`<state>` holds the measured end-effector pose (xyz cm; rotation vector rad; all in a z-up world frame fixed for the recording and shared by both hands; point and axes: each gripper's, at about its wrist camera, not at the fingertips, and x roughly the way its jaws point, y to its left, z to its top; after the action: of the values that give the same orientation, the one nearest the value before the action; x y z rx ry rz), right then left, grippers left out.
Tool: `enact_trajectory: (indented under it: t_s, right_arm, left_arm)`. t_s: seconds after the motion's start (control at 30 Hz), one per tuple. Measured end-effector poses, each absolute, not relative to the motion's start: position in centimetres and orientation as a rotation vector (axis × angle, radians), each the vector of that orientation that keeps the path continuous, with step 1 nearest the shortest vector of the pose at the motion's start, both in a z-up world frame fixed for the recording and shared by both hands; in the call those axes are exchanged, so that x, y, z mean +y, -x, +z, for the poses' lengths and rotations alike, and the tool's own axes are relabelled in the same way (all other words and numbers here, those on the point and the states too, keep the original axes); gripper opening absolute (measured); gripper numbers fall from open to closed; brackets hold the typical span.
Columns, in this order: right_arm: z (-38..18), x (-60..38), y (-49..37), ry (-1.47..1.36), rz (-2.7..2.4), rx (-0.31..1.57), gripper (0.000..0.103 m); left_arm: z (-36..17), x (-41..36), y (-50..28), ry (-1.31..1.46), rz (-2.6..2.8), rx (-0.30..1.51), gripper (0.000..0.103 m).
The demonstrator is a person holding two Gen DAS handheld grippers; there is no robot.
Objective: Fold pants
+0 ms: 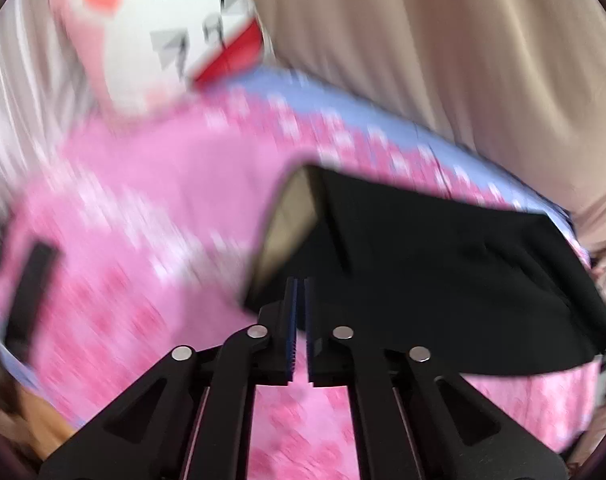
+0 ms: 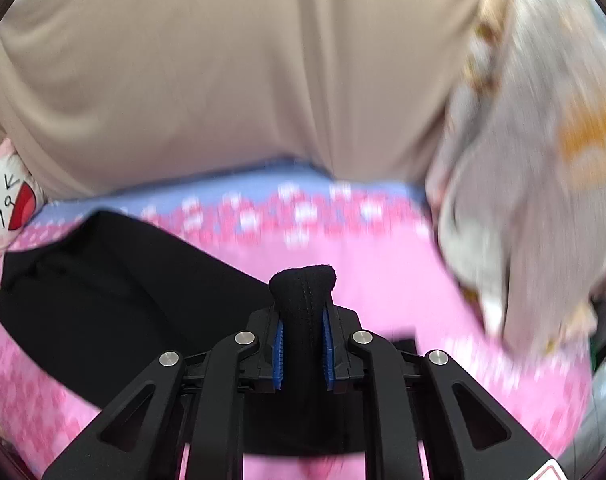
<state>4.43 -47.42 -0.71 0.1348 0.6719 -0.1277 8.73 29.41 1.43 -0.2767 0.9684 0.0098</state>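
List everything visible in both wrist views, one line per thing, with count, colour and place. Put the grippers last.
pants: one, black, lying on the bedsheet, parts lifted by both grippers
bedsheet: one, pink floral with a blue edge, under the pants
curtain: one, beige, hanging behind the bed
cartoon pillow: one, white with pink and red face print, at the far end of the bed
patterned cloth: one, pale grey with orange marks, at the right of the right view, blurred
left gripper: one, black with blue pads, closed on a pants edge
right gripper: one, black with blue pads, closed on a bunched pants seam
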Motion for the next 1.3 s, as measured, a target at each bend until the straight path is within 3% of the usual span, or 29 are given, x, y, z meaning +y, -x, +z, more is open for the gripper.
enact_trajectory:
  t_s: [0.03,0.07,0.1,0.17,0.27,0.33,0.37,0.4,0.43,0.47,0.5,0.7,0.93,1.07,1.13,1.2,1.23,1.3]
  right_arm:
    - [-1.2,-47.1,-3.7,-0.144,-0.127,0.678,0.013]
    - [-1.5,-46.9,-3.3,-0.16,-0.129,0.681,0.013]
    - [-1.8,-46.7,-3.2,-0.178,-0.129,0.682,0.013]
    - [-1.9,-46.5,-2.6,-0.207,-0.124,0.668,0.013]
    - [-1.2,-46.2,-2.2,-0.222,-0.122,0.651,0.013]
    - [-1.1,-45.8,-1.8,-0.231,-0.122,0.644,0.013]
    - [-1.0,-46.0,-1.7,-0.234,-0.123,0.642,0.013]
    - [-0.8,-45.9,-1.6,-0.239,-0.124,0.634,0.013]
    - [-0.6,-46.0,-1.5,-0.245,-0.124,0.629,0.013]
    - [-0.4,-46.0,-1.5,-0.248,-0.123,0.624,0.013]
    - [-0.2,-46.0,-1.5,-0.245,-0.123,0.619,0.013]
    - [-0.1,-45.8,-1.2,-0.207,-0.131,0.623,0.013]
    - [-3.1,-46.6,-1.4,-0.193,-0.175,0.701,0.013]
    - [-4.0,-47.6,-0.7,-0.214,-0.197,0.723,0.021]
    - [-4.0,-47.9,-0.1,-0.226,-0.196,0.723,0.032]
    - [-3.7,-47.9,0.8,-0.225,-0.209,0.713,0.049]
    - [-3.5,-48.0,1.6,-0.22,-0.226,0.705,0.057]
    - [-2.8,-48.4,3.5,-0.23,-0.247,0.679,0.059]
  left_arm:
    - [0.1,28.7,-9.3,0.344,-0.027,0.993,0.023]
    - [-0.6,28.4,-9.9,0.387,-0.048,0.996,0.051]
    - [-1.0,28.0,-10.6,0.441,-0.07,0.99,0.072]
    - [-1.8,26.5,-13.0,0.51,-0.105,0.971,0.081]
    - [-3.8,25.2,-17.3,0.558,-0.111,1.016,0.085]
    - [-5.8,25.3,-19.3,0.627,-0.069,1.071,0.08]
    - [-6.6,25.6,-20.0,0.654,-0.042,1.09,0.062]
    - [-6.6,25.8,-20.4,0.651,-0.013,1.096,0.032]
    - [-6.1,26.3,-20.5,0.66,-0.031,1.093,0.023]
    - [-5.2,26.8,-20.3,0.694,-0.073,1.074,0.005]
    - [-3.6,27.4,-19.6,0.697,-0.093,1.046,0.004]
    - [2.9,31.1,-11.8,0.539,-0.031,0.982,0.004]
    - [-5.6,33.9,-9.2,0.511,0.168,1.196,0.009]
    - [-3.2,33.1,-9.5,0.481,0.306,1.116,0.01]
    - [0.1,31.8,-9.3,0.43,0.341,1.025,0.022]
    - [3.0,29.6,-9.5,0.409,0.297,0.94,0.063]
    - [3.9,28.4,-9.5,0.394,0.265,0.916,0.067]
    - [5.5,24.7,-9.5,0.318,0.196,0.885,0.068]
